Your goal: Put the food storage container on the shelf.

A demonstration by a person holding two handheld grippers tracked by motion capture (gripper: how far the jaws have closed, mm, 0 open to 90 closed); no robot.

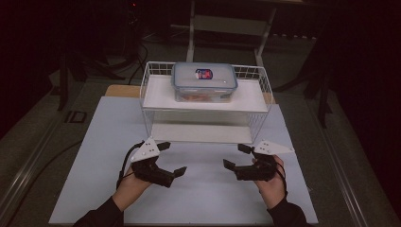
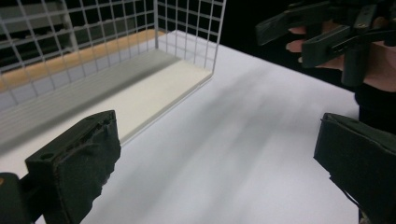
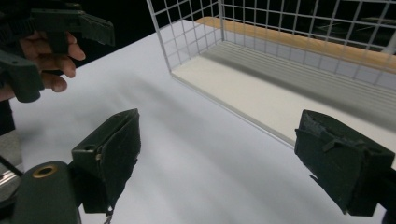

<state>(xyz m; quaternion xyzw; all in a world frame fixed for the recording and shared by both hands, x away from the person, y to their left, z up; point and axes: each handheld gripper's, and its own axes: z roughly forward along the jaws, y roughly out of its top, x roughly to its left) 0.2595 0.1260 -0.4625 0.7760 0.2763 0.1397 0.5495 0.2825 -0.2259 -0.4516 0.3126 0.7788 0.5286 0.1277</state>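
A clear plastic food box (image 1: 204, 81) with a blue-edged lid and a red and blue label sits on the top shelf of a white wire rack (image 1: 206, 100). My left gripper (image 1: 172, 159) is held open over the white table (image 1: 203, 189), in front of the rack's left corner. My right gripper (image 1: 235, 156) is open too, in front of the rack's right side. The two face each other with bare table between them. In the left gripper view the black pads (image 2: 84, 158) stand wide apart with nothing between them. The right gripper's pads (image 3: 114, 149) are likewise wide apart and empty.
The rack's lower shelf (image 1: 198, 133) is a bare white board, also seen close up (image 2: 140, 93) (image 3: 261, 98). A wooden strip (image 1: 122, 91) runs behind the rack. A table frame (image 1: 227, 26) and cables stand on the dark floor beyond.
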